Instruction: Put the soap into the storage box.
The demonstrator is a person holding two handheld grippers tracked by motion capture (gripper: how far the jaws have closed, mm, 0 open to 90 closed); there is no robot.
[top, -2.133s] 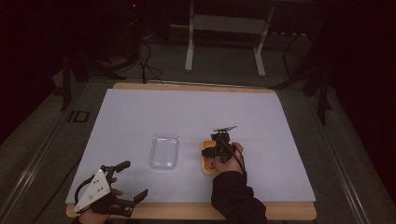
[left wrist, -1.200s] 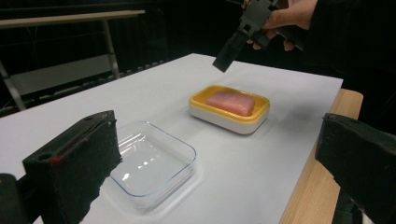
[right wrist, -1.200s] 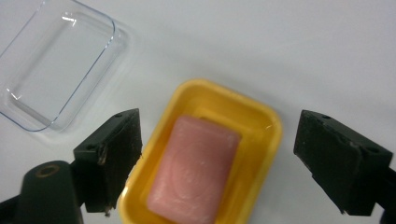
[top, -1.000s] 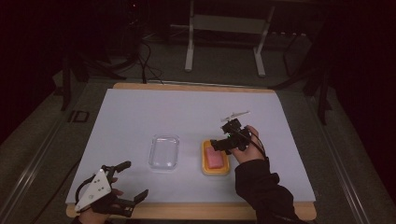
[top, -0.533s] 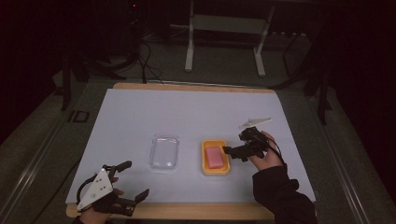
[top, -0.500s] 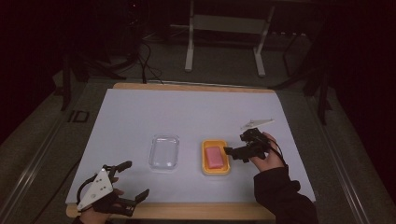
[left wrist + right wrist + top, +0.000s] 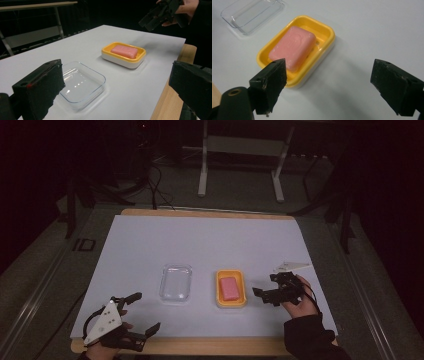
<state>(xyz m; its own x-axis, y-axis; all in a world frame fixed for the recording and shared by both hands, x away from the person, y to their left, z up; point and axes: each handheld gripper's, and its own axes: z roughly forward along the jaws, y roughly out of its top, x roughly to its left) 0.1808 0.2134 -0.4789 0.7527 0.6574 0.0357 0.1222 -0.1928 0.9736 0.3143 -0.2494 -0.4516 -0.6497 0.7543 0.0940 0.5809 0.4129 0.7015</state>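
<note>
The pink soap is seated in the yellow dish mid-surface, presumably so it can drain. The clear lid is parked upturned at the dish's nine o'clock. The right gripper is held spread and empty at the dish's three o'clock, just clear of it. The left gripper is held wide and empty at seven o'clock, well apart.

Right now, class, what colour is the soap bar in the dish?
Pink soap bar, clearest in the right gripper view.
</note>
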